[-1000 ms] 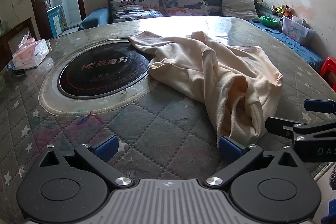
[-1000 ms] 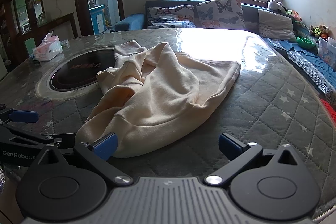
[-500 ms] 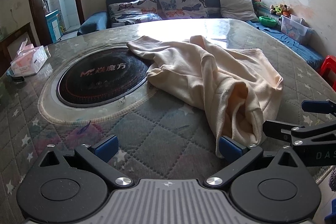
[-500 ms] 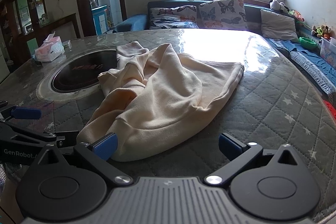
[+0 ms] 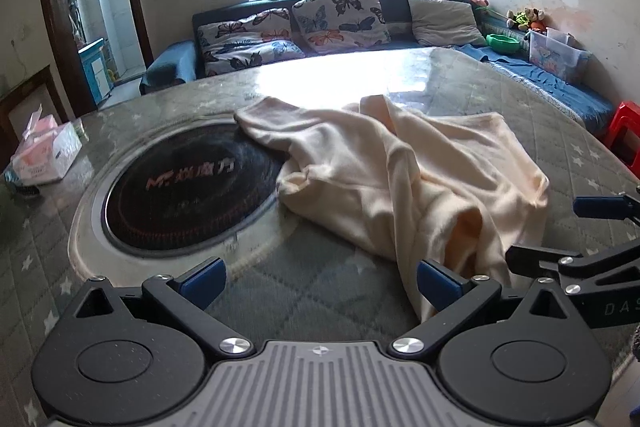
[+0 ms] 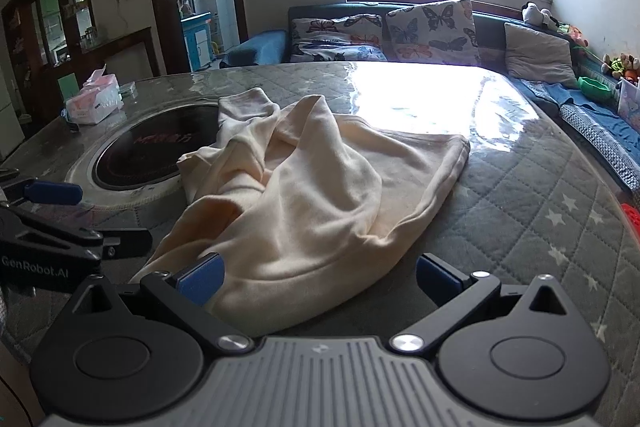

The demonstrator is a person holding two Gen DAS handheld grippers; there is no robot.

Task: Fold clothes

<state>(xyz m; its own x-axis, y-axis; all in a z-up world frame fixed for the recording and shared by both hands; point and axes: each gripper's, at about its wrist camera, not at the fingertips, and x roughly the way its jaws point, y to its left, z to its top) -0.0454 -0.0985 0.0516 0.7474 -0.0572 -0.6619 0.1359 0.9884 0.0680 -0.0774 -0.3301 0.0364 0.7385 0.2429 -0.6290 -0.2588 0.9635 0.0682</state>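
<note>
Lying crumpled on the quilted table [image 6: 520, 227], the cream garment [image 6: 320, 195] is not yet spread out, so the job looks to be at its very start: reaching for the cloth before any fold can be made. It sits in a loose heap right of the round black cooktop [image 5: 188, 191] set into the table, with one sleeve-like end draped over the cooktop's far right rim and its near hem close to the table's near edge. A tissue box [image 5: 44, 155] stands well apart at the far left.

Both tongs are spread wide and hold nothing. The left gripper [image 5: 318, 277] hovers low over bare quilt, its right fingertip just beside the near left corner of the hem; whether it touches the cloth cannot be told. The right gripper [image 6: 318, 277] straddles the near hem, with cloth lying between its fingers and its left fingertip against or just above the fabric. Each gripper shows at the edge of the other's view, so the two are side by side at the near edge.

The next move probably calls for each gripper to close on a separate part of the hem, then lift and draw the garment flat. The thick, bunched fabric could make a pinch catch several layers at once.
</note>
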